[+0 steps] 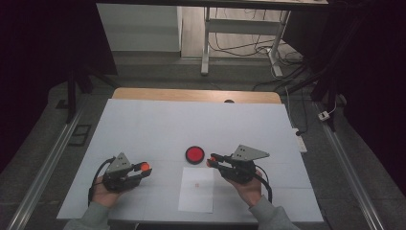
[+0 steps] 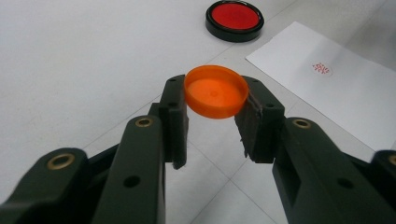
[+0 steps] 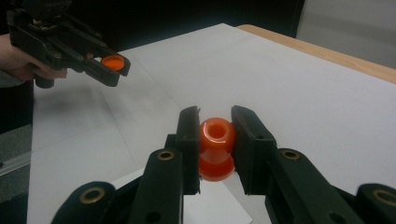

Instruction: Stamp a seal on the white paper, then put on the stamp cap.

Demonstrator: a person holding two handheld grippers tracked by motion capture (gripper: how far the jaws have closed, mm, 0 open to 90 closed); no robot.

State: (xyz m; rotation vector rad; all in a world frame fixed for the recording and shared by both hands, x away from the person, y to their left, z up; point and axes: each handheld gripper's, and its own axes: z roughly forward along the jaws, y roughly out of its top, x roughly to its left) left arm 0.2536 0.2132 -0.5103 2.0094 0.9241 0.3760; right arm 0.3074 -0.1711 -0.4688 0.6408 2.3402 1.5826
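Note:
My left gripper (image 2: 215, 100) is shut on a round orange cap (image 2: 215, 91), held flat between the pads above the white table. In the high view that gripper (image 1: 144, 168) sits at the lower left with the cap (image 1: 145, 167) at its tip. My right gripper (image 3: 215, 135) is shut on an orange waisted stamp body (image 3: 216, 145), hollow end up. In the high view it (image 1: 211, 160) hovers beside a red ink pad (image 1: 195, 154) in a black round case, above a white sheet (image 1: 196, 189) with a small red stamp mark (image 2: 322, 69).
A white mat (image 1: 158, 124) covers the table, with a wooden edge (image 1: 191, 94) at the far side. Beyond stand a desk frame (image 1: 206, 43) and floor cables. The left gripper (image 3: 105, 65) also appears far off in the right gripper view.

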